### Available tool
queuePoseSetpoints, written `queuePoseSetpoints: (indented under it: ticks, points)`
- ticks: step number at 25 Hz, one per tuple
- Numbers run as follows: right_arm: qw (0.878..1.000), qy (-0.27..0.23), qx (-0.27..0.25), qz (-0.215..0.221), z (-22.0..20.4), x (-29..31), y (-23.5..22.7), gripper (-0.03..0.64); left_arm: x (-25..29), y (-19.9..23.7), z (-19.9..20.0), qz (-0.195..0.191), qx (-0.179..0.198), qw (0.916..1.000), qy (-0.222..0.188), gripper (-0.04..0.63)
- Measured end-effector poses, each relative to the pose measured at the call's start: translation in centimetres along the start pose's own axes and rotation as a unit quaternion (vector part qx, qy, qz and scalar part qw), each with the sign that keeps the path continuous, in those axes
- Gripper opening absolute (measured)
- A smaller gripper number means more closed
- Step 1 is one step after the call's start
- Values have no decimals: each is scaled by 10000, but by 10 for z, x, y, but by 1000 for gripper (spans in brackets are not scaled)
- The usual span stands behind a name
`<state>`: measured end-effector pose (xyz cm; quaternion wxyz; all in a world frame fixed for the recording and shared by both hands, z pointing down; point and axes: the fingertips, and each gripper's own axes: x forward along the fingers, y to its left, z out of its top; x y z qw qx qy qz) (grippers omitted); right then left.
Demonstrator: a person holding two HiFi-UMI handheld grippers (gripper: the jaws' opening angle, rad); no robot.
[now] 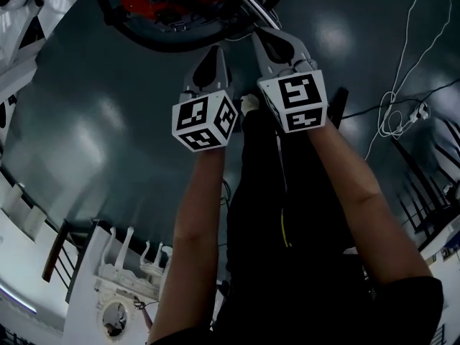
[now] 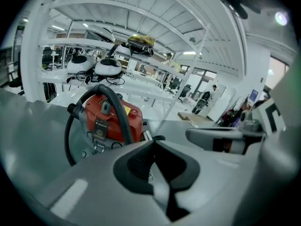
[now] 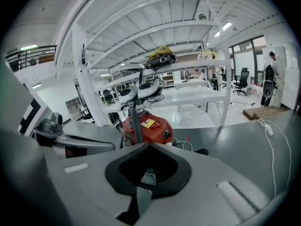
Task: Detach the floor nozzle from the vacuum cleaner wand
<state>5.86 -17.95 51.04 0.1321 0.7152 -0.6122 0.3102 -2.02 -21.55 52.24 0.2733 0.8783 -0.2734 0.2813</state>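
- The left gripper (image 1: 215, 52) and the right gripper (image 1: 262, 38) hang side by side, fingers pressed together on nothing.
- The red vacuum cleaner (image 1: 169, 2) stands on the dark floor (image 1: 108, 85) just ahead, and its shiny wand (image 1: 250, 4) slants towards the right gripper; the nozzle isn't clearly visible.
- Probably stiff plastic on a slick tube: hold the wand and pull at the nozzle's neck.

vacuum cleaner (image 1: 172, 2) on floor (image 1: 108, 121), before left gripper (image 1: 213, 50), right gripper (image 1: 263, 36) | shelving (image 3: 197, 95) behind it
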Motion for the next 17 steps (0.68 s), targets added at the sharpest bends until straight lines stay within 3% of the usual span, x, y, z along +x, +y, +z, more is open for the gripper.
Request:
queuePoseSetpoints:
  ticks: [17]
  points:
    - [9999,50,98,32,0,16,-4,-5,18,8,2,-87,-96,9999,27,9]
